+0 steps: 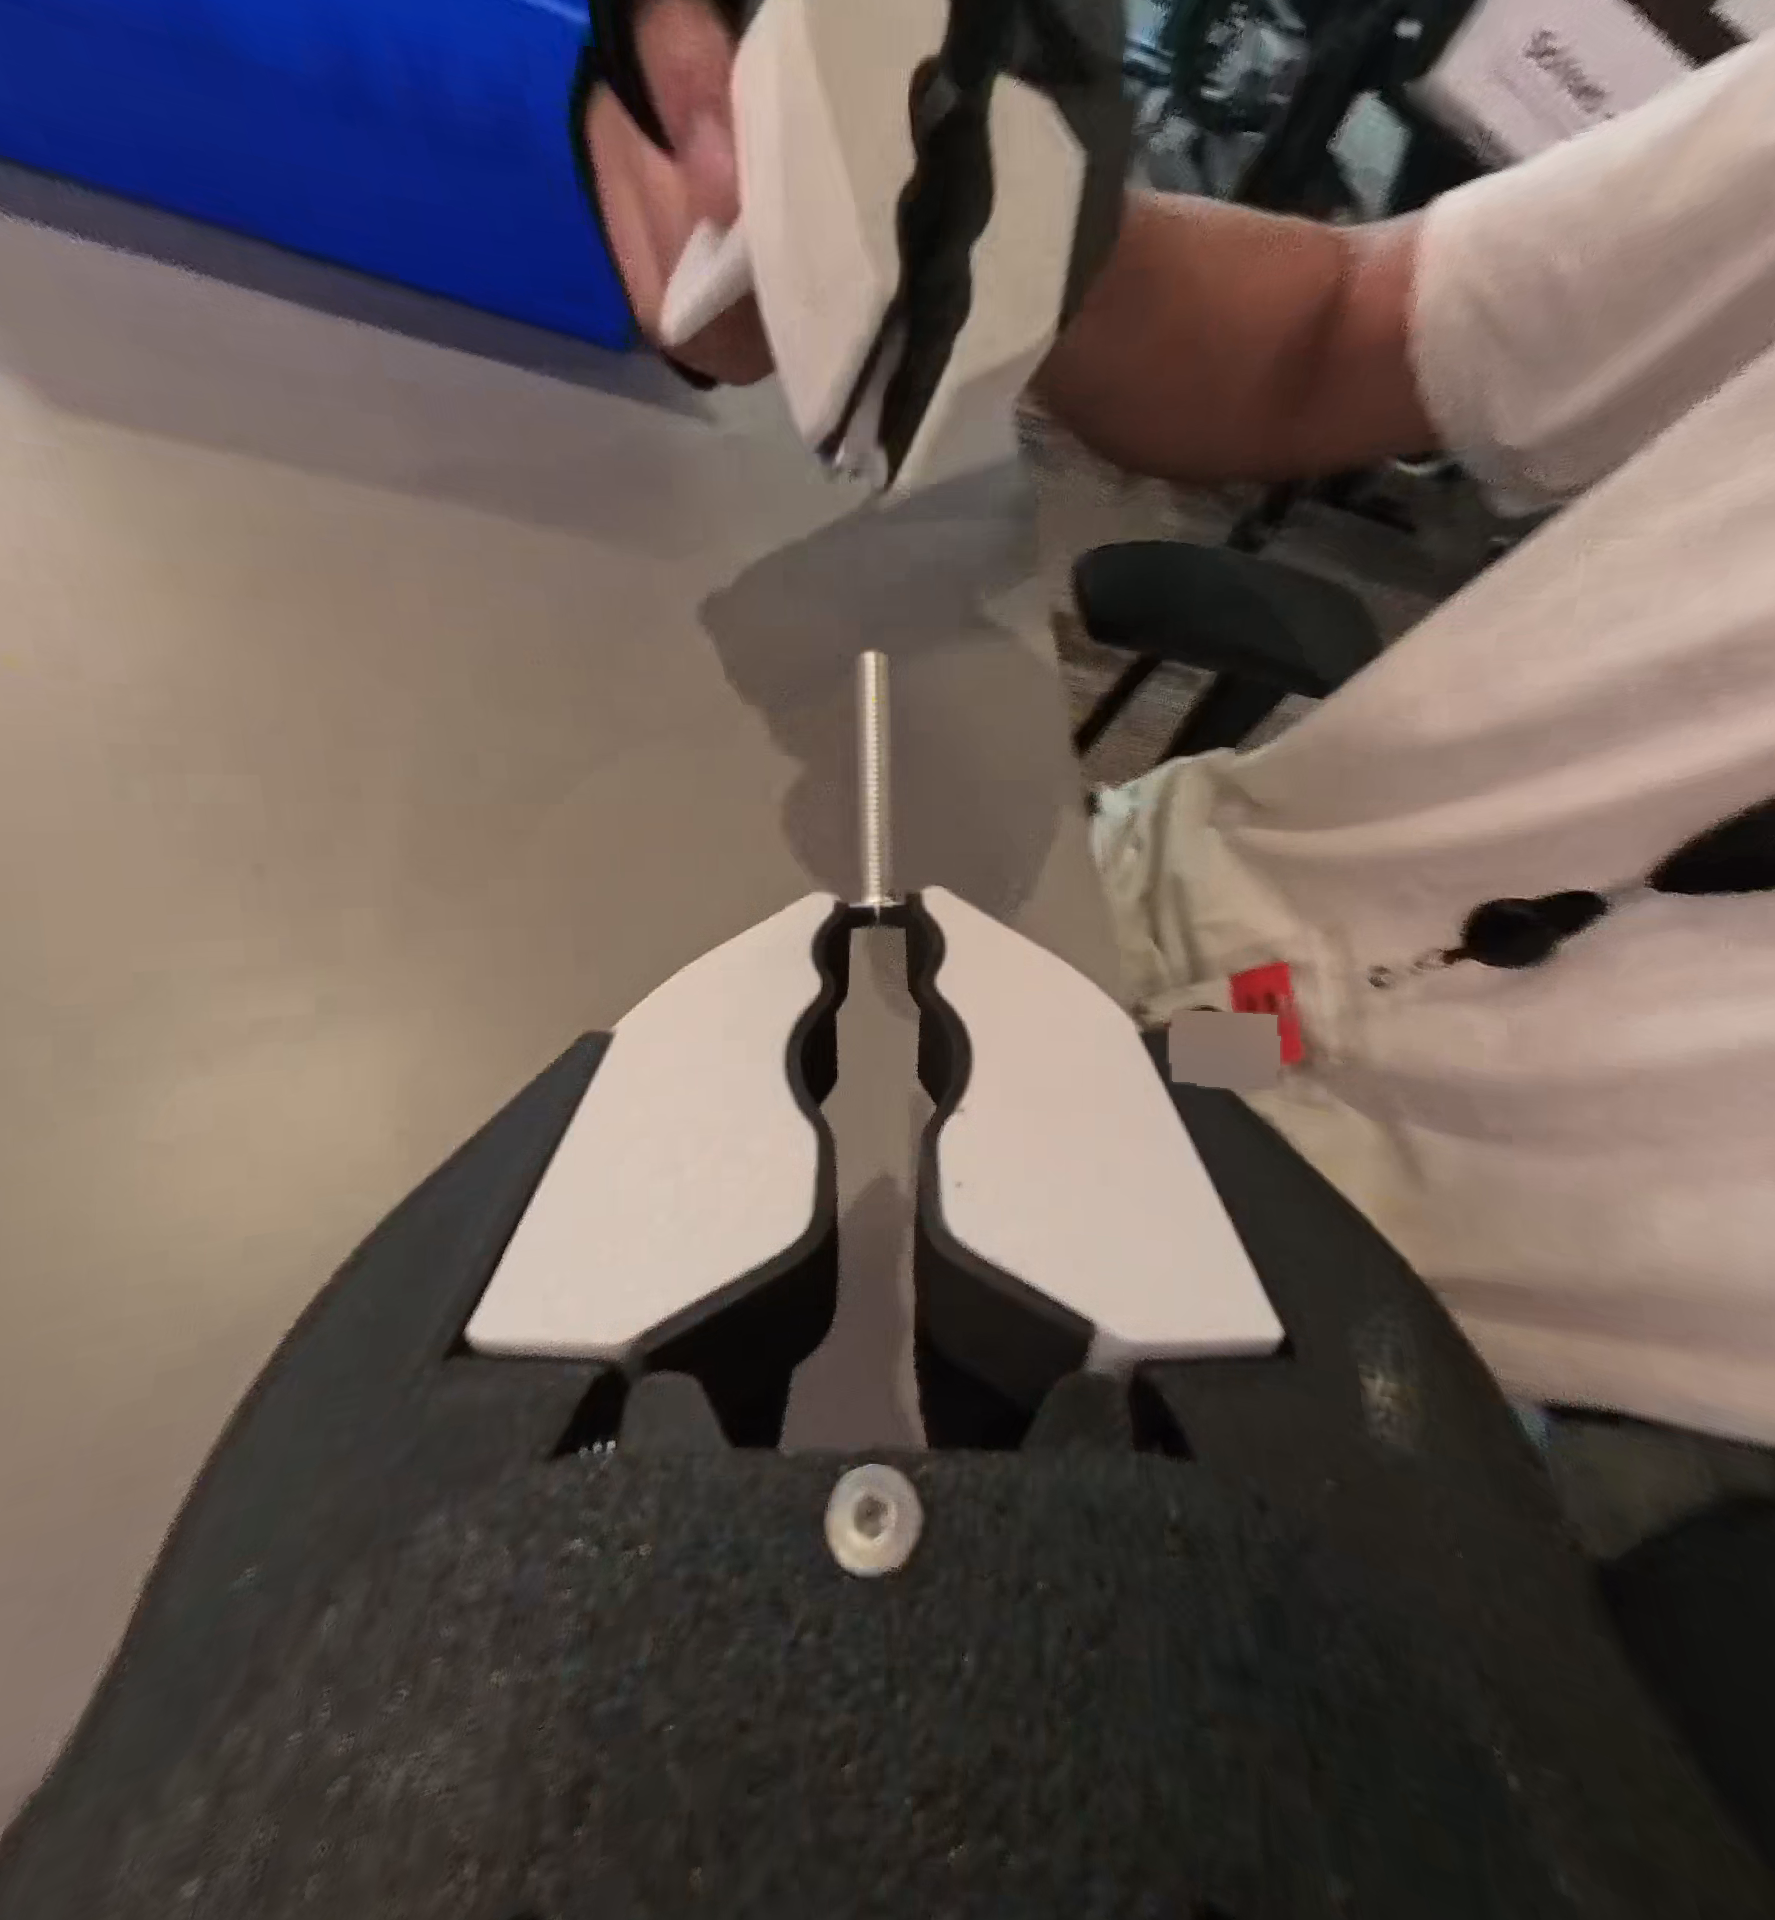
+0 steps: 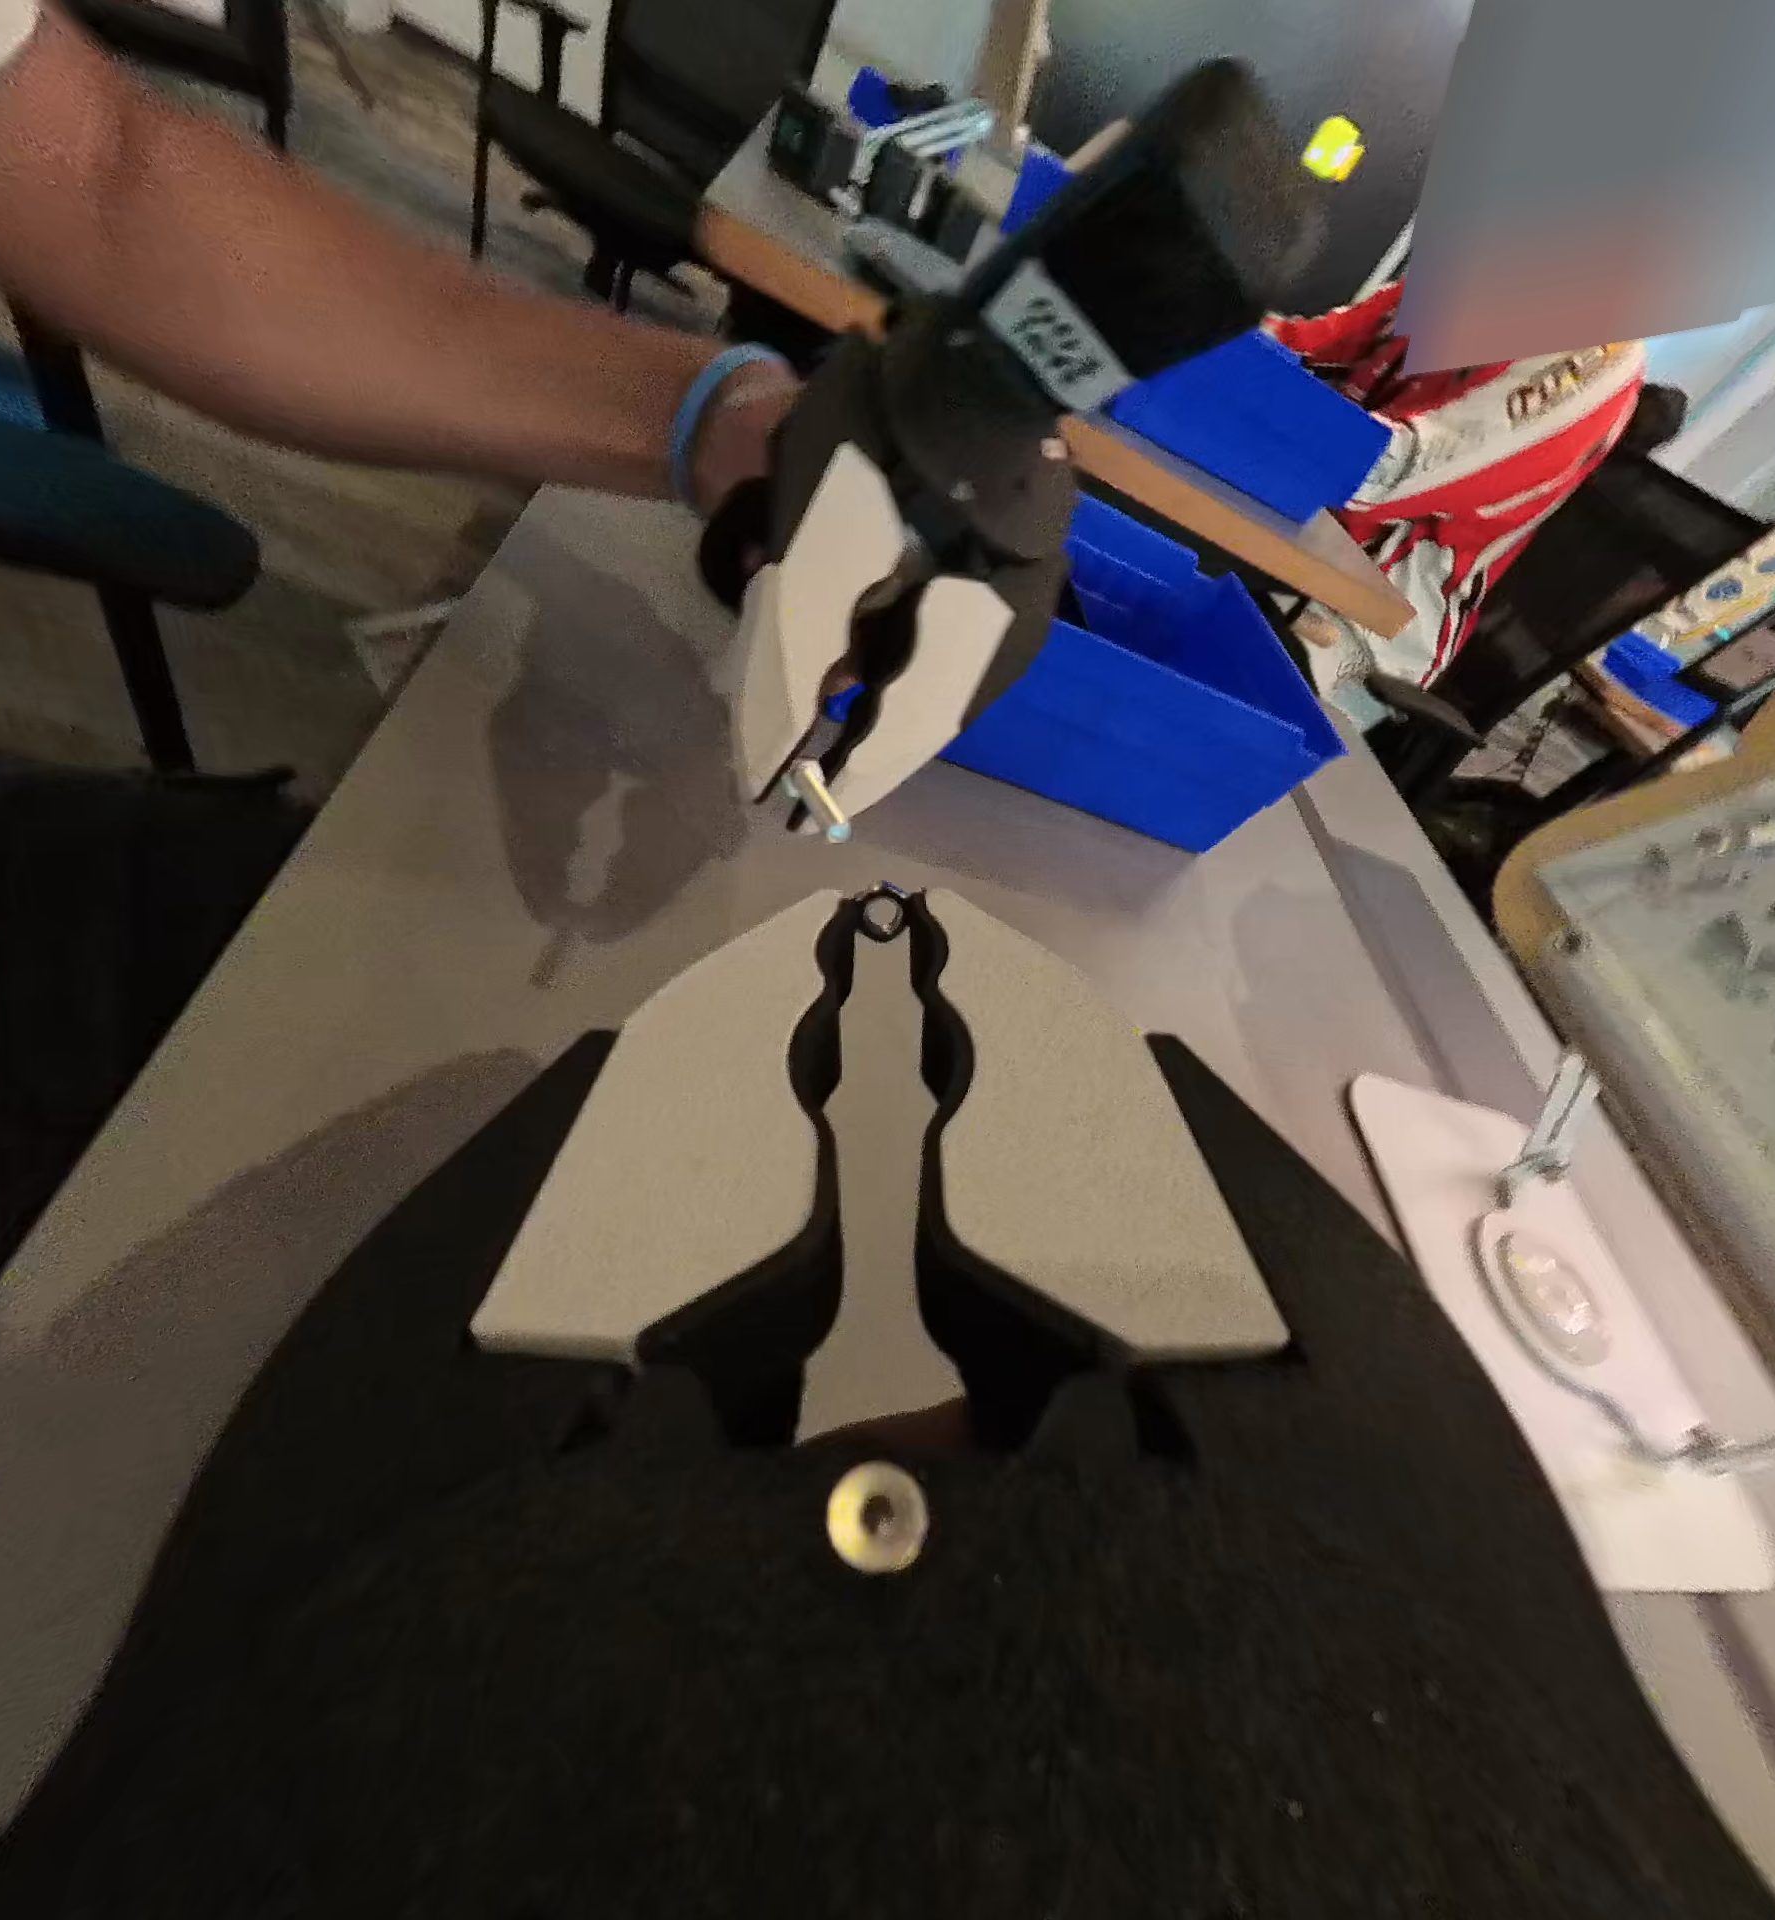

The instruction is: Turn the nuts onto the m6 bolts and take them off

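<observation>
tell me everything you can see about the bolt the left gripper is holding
The bolt is a slim, silver, metal-looking screw, its shank threaded along the whole visible length. The left gripper clamps it at the head end, both fingertips closed against it, so the shank sticks straight out past the jaws into open air above the grey table. Its free end is bare, with no nut on it. In the right wrist view the same bolt points toward the nut held by the right gripper, without touching it.
</observation>
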The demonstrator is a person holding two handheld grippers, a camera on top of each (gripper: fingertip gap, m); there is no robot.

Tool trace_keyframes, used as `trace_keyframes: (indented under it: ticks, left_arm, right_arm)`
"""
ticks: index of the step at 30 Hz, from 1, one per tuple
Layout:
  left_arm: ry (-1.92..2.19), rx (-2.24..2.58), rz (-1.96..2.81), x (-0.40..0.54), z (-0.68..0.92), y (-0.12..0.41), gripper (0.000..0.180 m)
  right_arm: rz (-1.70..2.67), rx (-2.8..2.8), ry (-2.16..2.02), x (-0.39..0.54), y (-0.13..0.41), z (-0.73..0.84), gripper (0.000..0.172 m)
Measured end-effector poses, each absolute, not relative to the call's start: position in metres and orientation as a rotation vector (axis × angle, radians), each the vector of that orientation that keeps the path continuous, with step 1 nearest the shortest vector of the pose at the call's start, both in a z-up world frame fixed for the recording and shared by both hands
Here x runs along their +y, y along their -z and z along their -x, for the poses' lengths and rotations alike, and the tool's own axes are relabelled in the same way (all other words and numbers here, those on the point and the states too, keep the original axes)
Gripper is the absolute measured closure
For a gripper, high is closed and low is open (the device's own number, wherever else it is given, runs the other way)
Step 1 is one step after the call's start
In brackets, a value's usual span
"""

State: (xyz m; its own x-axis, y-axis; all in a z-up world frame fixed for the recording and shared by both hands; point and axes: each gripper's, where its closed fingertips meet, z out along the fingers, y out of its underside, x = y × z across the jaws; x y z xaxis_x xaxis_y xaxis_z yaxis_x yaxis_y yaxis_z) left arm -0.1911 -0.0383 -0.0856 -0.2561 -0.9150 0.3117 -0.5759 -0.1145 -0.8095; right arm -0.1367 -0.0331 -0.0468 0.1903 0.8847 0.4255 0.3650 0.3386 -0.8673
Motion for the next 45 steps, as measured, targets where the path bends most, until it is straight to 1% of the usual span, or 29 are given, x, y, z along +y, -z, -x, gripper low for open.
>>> trace_keyframes:
  ticks: [3,8,12,26,29,34,38,42,45]
  left_arm:
    - [1.447,1.876,1.601,-0.041,0.188,0.062,0.171]
    - [1.551,1.876,1.576,-0.036,0.183,0.051,0.171]
    - [1.611,1.873,1.573,-0.036,0.18,0.052,0.171]
    - [1.615,1.892,1.573,-0.035,0.172,0.057,0.171]
    - [1.606,1.893,1.575,-0.034,0.171,0.058,0.171]
    - [1.606,1.871,1.551,-0.031,0.17,0.057,0.171]
    - [1.504,1.806,1.532,-0.021,0.164,0.055,0.171]
    - [1.281,1.72,1.536,-0.006,0.158,0.059,0.171]
    - [1.066,1.676,1.555,0.006,0.156,0.067,0.171]
  right_arm:
    - [1.175,-1.503,-0.483,-0.041,0.04,0.146,0.162]
    - [1.107,-1.496,-0.451,-0.043,0.029,0.148,0.162]
    - [1.102,-1.488,-0.442,-0.037,0.029,0.145,0.162]
    - [1.095,-1.493,-0.518,-0.035,0.023,0.149,0.162]
    - [1.121,-1.525,-0.462,-0.029,0.03,0.147,0.162]
    - [1.146,-1.489,-0.545,-0.025,0.029,0.148,0.162]
    - [1.249,-1.345,-0.726,-0.013,0.025,0.144,0.162]
    - [1.443,-1.148,-0.956,0.001,0.027,0.14,0.162]
    - [1.61,-1.032,-1.045,0.01,0.036,0.137,0.162]
